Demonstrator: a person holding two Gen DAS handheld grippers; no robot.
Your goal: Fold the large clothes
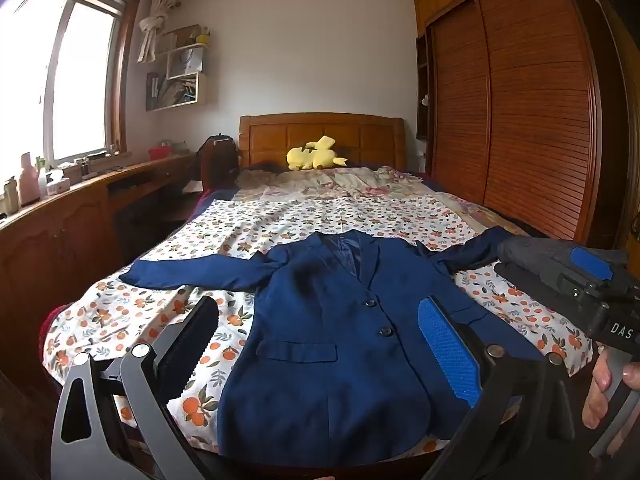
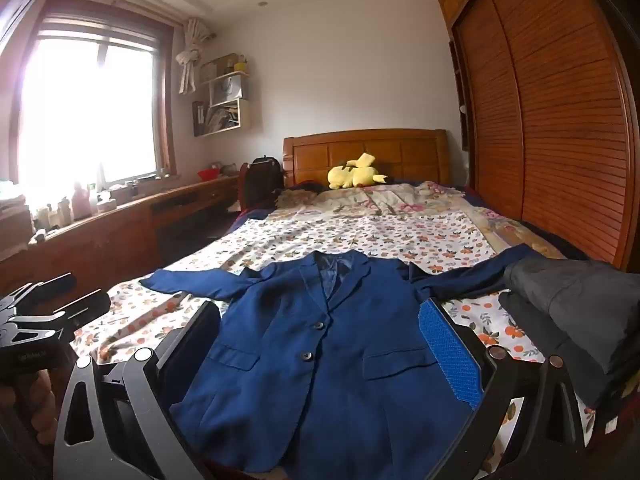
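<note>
- The left gripper (image 1: 320,344) is nearest, its fingers spread wide above the hem of the jacket, holding nothing.
- The right gripper (image 2: 324,344) also has its fingers spread wide and empty over the lower front.
- The blue jacket (image 1: 332,320) lies flat and face up on the flowered sheet (image 1: 280,220) of the bed, buttoned, sleeves stretched to both sides.
- A dark folded garment (image 2: 576,304) lies beside the right sleeve.
- Far behind, a yellow plush toy (image 1: 314,155) rests against the headboard (image 1: 320,132).

One navy blazer (image 1: 320,344) is lying mid-frame, showing two buttons (image 1: 370,303). One yellow plush toy (image 1: 314,154) is sitting at upper centre. Two grippers (image 1: 316,340) are showing, lower frame.
</note>
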